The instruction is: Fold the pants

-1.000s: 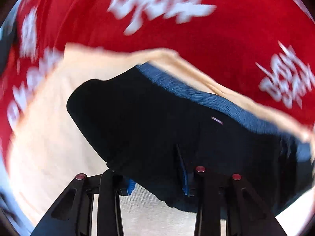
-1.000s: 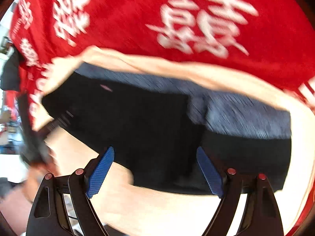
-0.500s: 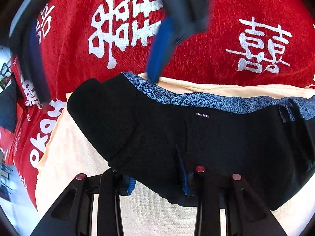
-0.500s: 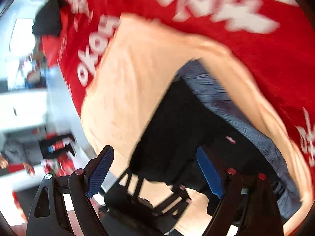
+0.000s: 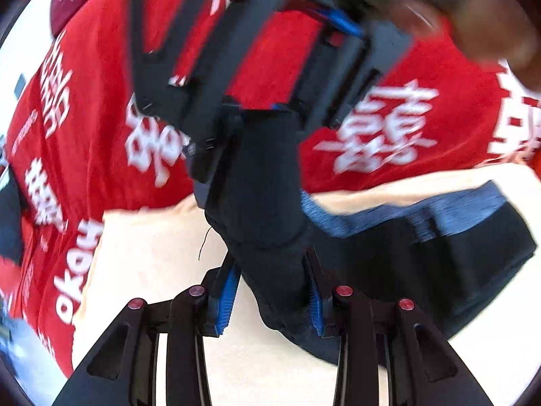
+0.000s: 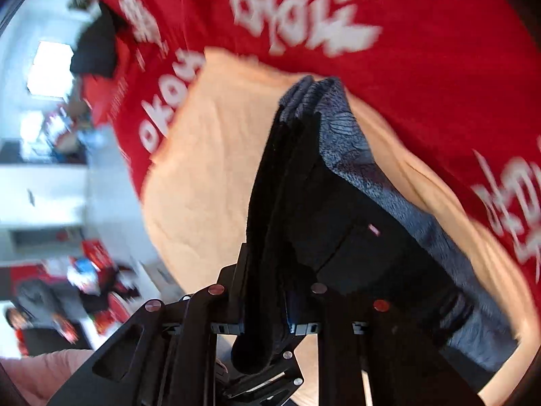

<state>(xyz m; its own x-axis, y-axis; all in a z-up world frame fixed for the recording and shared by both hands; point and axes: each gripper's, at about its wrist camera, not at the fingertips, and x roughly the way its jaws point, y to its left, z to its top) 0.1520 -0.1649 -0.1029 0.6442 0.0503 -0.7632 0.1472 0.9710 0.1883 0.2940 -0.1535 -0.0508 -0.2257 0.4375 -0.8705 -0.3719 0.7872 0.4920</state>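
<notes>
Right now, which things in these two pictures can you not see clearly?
- Left wrist view: the right tool is motion-blurred, so its pad contact on the pants is unclear.
- Right wrist view: the left tool is mostly hidden behind the right tool and the fabric.
- Both views: the white characters on the red cloth are smeared and unreadable.

1. Pants (image 5: 422, 270): black, with a mottled blue-grey waistband (image 6: 348, 145).
2. Towel (image 5: 152, 253) under them: pale peach-cream, plain.
3. Cloth (image 5: 101, 128) beneath: bright red, printed with large white characters and letters.
4. Gripper pads (image 5: 228, 299): bright blue on black fingers.
</notes>
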